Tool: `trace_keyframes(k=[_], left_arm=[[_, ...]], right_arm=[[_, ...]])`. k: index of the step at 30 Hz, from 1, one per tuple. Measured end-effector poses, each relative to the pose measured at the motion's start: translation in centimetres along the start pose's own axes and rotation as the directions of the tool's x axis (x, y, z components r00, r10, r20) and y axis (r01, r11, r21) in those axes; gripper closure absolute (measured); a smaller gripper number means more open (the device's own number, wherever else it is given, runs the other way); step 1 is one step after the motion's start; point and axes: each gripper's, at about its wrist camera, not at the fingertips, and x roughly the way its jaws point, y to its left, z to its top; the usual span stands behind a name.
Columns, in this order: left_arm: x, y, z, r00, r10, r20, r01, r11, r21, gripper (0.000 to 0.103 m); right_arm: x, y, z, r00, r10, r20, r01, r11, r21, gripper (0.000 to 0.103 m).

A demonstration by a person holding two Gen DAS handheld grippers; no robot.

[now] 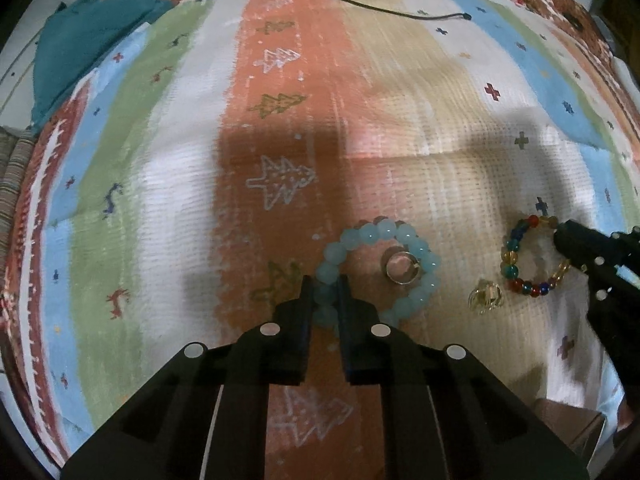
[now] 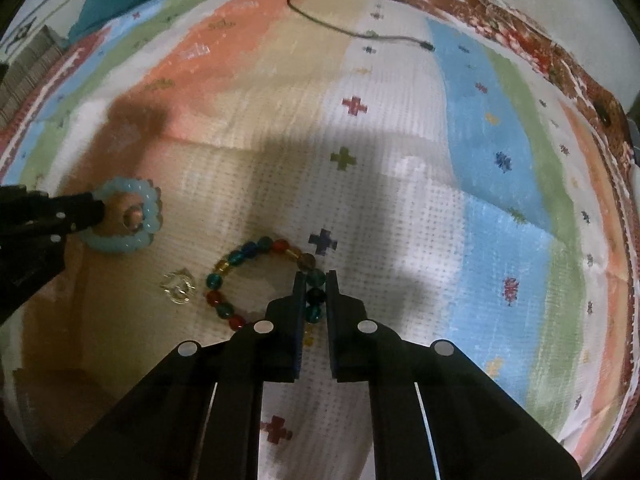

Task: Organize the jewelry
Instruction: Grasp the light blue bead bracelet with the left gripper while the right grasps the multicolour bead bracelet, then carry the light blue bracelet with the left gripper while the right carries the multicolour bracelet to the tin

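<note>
Jewelry on the striped rug [image 1: 160,184]: left tongs [image 1: 325,284] pinching the pale blue bead bracelet [image 1: 416,248], right tongs [image 2: 316,280] clamped on the multicolored bead bracelet [image 2: 240,256].

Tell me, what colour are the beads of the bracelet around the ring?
Pale aqua blue beads, all one shade; the left wrist view shows them best.

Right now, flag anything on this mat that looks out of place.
One oddity: a silver ring lies inside the pale blue bead bracelet, so lifting the bracelet could drag it. A black cable also trails across the mat's far end.
</note>
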Motion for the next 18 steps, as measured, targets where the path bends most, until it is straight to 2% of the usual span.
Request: trace_keyframes(k=[6,9,18], left_arm=[[-2.1,0.5,-0.3,0.999,-0.016,0.039,0.016,1.0,-0.004,0.092],[-3.3,0.2,-0.2,0.997,-0.038,0.064,0.039,0.999,-0.006,0.092],[-6.0,-0.7,-0.4,0.989,-0.085,0.122,0.086,0.996,-0.004,0.092]], right_arm=[[-2.1,0.1,-0.1,0.998,0.034,0.043,-0.035,0.999,0.021,0.093],[-3.1,-0.1,-0.4,0.994,0.091,0.054,-0.094,0.994,0.058,0.093],[-5.7,0.3,-1.1,0.99,0.088,0.11,-0.094,0.994,0.057,0.093]])
